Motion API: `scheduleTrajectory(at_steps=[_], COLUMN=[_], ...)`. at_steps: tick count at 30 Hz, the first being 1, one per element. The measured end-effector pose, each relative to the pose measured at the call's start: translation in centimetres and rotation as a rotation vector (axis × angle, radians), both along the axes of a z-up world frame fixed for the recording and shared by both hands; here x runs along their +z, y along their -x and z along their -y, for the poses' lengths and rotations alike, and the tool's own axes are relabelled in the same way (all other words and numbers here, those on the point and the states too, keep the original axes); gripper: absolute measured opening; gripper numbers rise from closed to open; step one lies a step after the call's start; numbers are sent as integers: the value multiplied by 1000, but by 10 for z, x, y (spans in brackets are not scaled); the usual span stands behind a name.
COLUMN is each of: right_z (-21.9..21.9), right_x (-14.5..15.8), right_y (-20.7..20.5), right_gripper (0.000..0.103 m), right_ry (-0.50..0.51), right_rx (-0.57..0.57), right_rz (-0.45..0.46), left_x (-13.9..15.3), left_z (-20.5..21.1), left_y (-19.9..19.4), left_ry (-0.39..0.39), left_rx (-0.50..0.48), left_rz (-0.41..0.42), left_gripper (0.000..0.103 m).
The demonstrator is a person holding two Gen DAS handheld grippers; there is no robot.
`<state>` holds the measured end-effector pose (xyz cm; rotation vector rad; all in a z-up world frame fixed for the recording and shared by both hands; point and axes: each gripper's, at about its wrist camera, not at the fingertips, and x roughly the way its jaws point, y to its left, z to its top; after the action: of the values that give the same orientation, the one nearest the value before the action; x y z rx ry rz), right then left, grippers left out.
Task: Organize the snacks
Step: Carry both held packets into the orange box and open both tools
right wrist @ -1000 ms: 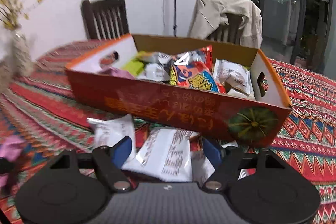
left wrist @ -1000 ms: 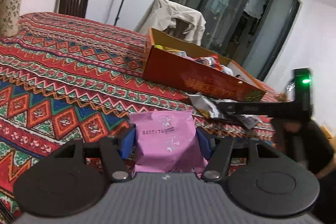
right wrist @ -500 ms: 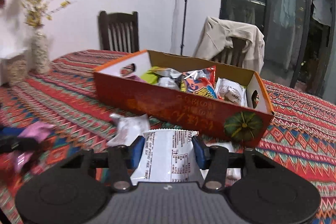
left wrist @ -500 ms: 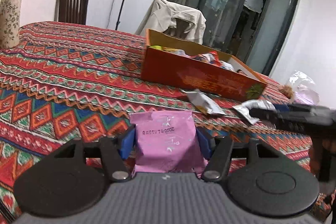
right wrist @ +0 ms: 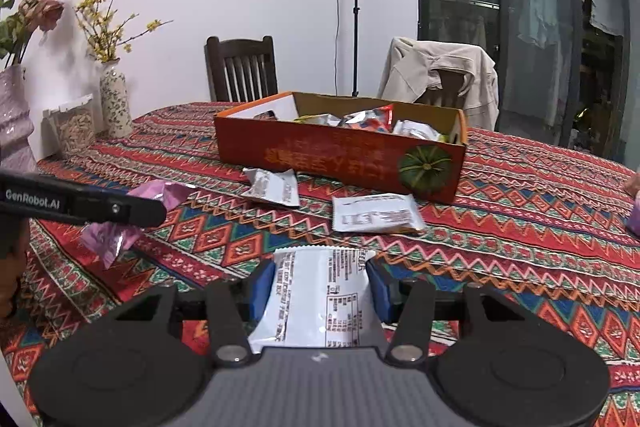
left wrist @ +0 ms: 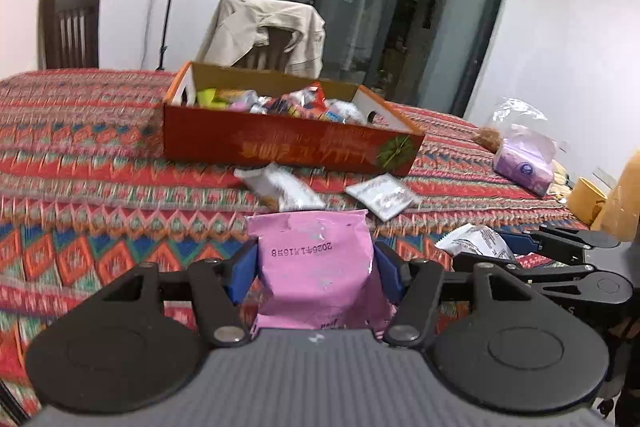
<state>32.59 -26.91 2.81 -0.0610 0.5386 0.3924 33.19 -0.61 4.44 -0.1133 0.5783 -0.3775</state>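
Observation:
My left gripper is shut on a pink snack packet, held above the patterned tablecloth. My right gripper is shut on a white snack packet with printed text. An orange cardboard box with several snacks inside stands ahead of both. Two white packets lie on the cloth in front of it. In the right wrist view the left gripper with its pink packet shows at the left. In the left wrist view the right gripper shows at the right.
Two vases with flowers and a clear jar stand at the table's left edge. A tissue pack, a plastic bag and a yellow cup are at the right. Two chairs stand behind the table, one draped with a jacket.
The right gripper shut on the white packet and drew back from the box with it. The left gripper moved with the pink packet, and its view swung toward the box.

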Motion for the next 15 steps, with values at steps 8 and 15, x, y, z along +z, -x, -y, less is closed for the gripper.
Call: scheduleTrajectory(at_steps=[8,15], right_z=[11,-22], right_x=[45,93], right_y=[-29,-134], right_gripper=[49,49], right_ry=[-11,-9], right_rx=[53,129], right_rz=[100,129], left_x=[68,81], left_z=[-20,-24], left_y=[-66,-196], left_ry=[-48,-113], left_rx=[4,45], left_rz=[96,8], left_gripper=[62,63])
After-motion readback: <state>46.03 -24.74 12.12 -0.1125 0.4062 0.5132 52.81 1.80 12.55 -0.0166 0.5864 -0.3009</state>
